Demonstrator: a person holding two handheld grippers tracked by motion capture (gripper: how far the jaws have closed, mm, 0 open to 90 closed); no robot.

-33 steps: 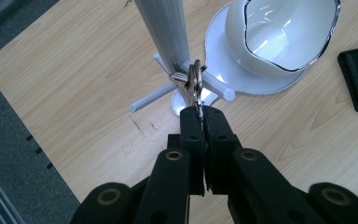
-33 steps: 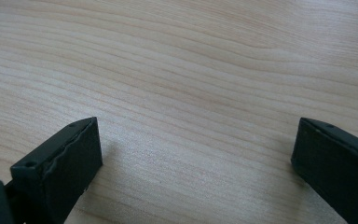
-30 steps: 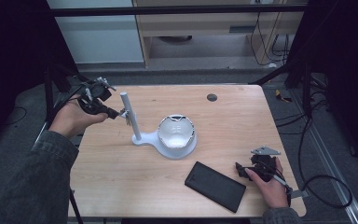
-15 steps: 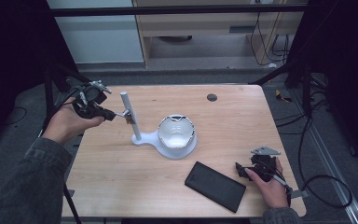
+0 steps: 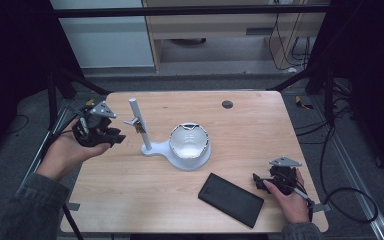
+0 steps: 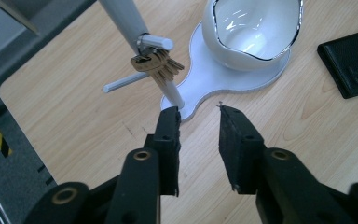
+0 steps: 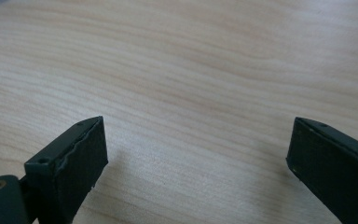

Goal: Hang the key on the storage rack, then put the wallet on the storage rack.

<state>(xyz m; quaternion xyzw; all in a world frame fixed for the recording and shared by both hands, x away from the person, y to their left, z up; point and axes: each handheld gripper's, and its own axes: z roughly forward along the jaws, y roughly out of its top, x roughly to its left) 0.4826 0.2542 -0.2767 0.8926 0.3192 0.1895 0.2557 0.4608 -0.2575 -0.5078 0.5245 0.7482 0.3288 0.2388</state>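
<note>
A white stand (image 5: 136,114) with a short peg rises from a flat white base (image 5: 158,149). A bunch of brass keys (image 6: 156,65) hangs on the peg (image 6: 157,42); the keys (image 5: 139,126) are small in the high view. My left gripper (image 5: 116,137) sits left of the post, apart from it. Its jaws (image 6: 198,112) have just been opening and nothing is between them. A white bowl (image 5: 189,141) rests on the base. My right gripper (image 5: 258,181) lies at the front right, open (image 7: 196,140) over bare wood.
A black phone (image 5: 231,199) lies flat near the front edge, just left of my right gripper. A small dark disc (image 5: 227,104) sits at the far side of the wooden table (image 5: 260,130). Dark frame bars and cables surround the table.
My left hand has drawn back to the left, away from the stand's peg, and the keys stay hanging there. The right hand has not moved.
</note>
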